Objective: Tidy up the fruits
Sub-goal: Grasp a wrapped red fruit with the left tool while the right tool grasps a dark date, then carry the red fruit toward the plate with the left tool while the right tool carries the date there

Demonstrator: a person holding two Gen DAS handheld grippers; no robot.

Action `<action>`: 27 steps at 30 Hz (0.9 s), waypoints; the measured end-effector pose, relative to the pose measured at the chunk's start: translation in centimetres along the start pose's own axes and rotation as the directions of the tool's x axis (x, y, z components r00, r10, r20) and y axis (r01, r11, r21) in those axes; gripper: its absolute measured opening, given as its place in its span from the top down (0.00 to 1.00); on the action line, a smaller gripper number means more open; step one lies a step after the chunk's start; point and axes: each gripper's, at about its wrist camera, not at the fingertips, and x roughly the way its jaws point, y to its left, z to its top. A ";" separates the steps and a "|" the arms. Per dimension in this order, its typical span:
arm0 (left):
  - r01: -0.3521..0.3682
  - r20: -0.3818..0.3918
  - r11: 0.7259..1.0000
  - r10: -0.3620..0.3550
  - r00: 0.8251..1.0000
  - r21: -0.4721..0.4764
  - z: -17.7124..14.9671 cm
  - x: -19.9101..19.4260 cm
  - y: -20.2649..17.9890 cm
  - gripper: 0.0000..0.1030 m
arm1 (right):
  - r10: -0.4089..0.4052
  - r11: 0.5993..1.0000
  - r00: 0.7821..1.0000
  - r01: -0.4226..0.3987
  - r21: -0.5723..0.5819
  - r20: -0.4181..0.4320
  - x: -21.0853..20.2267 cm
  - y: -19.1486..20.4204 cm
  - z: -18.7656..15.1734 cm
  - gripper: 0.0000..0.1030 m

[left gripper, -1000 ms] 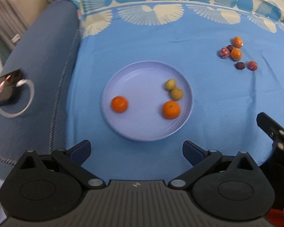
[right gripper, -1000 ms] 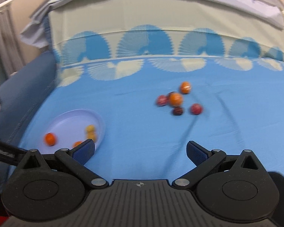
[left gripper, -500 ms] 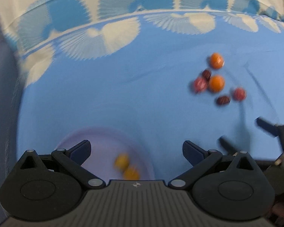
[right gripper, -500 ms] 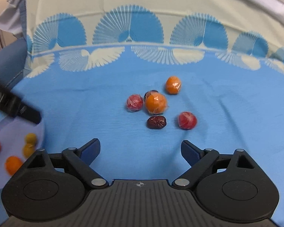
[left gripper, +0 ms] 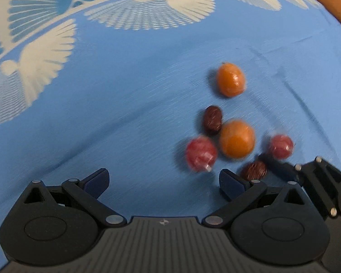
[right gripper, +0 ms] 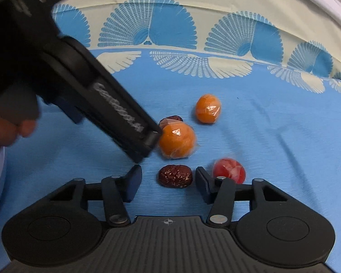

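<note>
Oranges: two (right gripper: pixel 177 140) (right gripper: pixel 207 108), mid-cloth
Red dates: two (right gripper: pixel 175 176) (right gripper: pixel 170 120)
Red wrapped fruits: two seen (left gripper: pixel 201 153) (left gripper: pixel 281 146)
Right hand-held gripper (right gripper: pixel 168 183): released, straddling near date
Left hand-held gripper (left gripper: pixel 163 182): released, empty

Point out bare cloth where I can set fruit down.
Bare blue cloth lies left of the wrapped fruit cluster, toward the white fan border. Crowded: around the larger orange fruit, where dark red dates and both tools sit.
</note>
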 end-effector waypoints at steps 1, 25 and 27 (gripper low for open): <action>0.008 0.001 1.000 -0.008 1.000 0.013 0.2 0.4 -0.2 0.00 | 0.000 1.000 1.000 0.000 0.003 0.002 0.0 -0.1 0.0 0.49; -0.040 0.115 0.994 0.051 0.992 -0.102 -6.7 -11.9 2.8 0.68 | 0.017 0.999 0.999 -0.018 0.039 0.030 -5.6 0.3 0.5 0.67; -0.044 0.107 0.989 0.059 0.993 -0.139 -8.7 -14.1 3.2 0.68 | 0.059 0.996 0.998 -0.060 0.063 0.031 -7.5 0.9 0.9 0.67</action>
